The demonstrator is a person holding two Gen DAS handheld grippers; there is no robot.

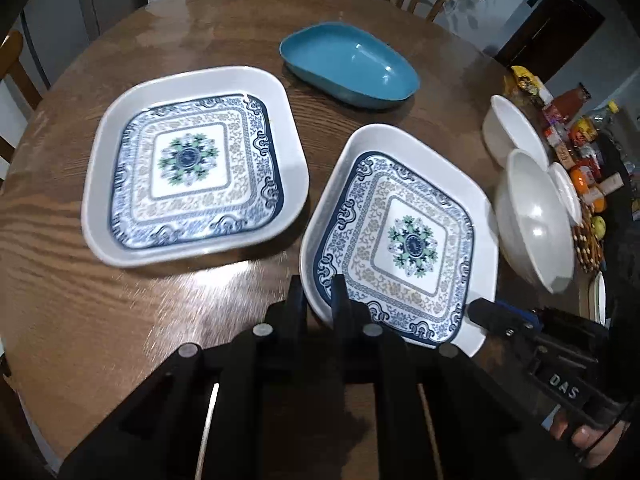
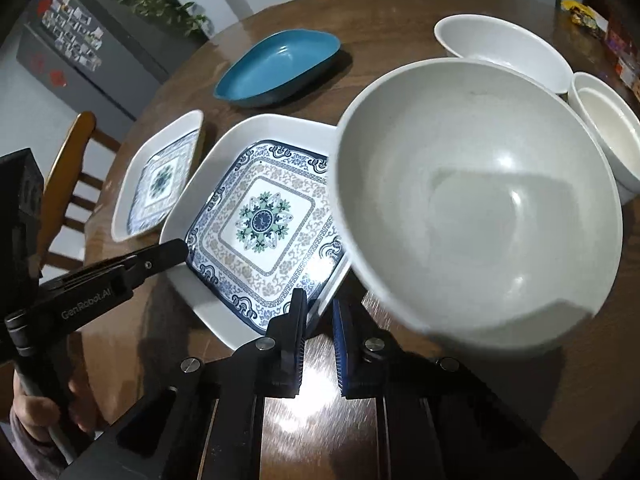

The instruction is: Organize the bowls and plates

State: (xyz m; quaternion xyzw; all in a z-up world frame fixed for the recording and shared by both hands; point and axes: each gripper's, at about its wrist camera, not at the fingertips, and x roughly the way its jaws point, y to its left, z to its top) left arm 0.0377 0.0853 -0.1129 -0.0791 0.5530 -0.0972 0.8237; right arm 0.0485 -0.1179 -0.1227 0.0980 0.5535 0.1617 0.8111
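Note:
Two square white plates with blue floral patterns lie on the round wooden table (image 1: 120, 340). My left gripper (image 1: 319, 284) is shut on the near-left rim of the nearer patterned plate (image 1: 404, 240). My right gripper (image 2: 318, 304) is shut on that same plate (image 2: 264, 220) at its near-right corner. Each gripper shows in the other's view: the right gripper (image 1: 478, 312) at the plate's right corner, the left gripper (image 2: 176, 248) at its left edge. The other patterned plate (image 1: 196, 164) (image 2: 160, 176) lies free to the left. A big white bowl (image 2: 480, 200) (image 1: 536, 216) sits tilted against the held plate's right edge.
A blue oval dish (image 1: 348, 64) (image 2: 276, 68) sits at the back. Two more white bowls (image 2: 504, 48) (image 2: 608, 132) stand to the right behind the big one. Packets and bottles (image 1: 580, 132) crowd the table's right edge. Wooden chairs (image 2: 68, 184) ring the table.

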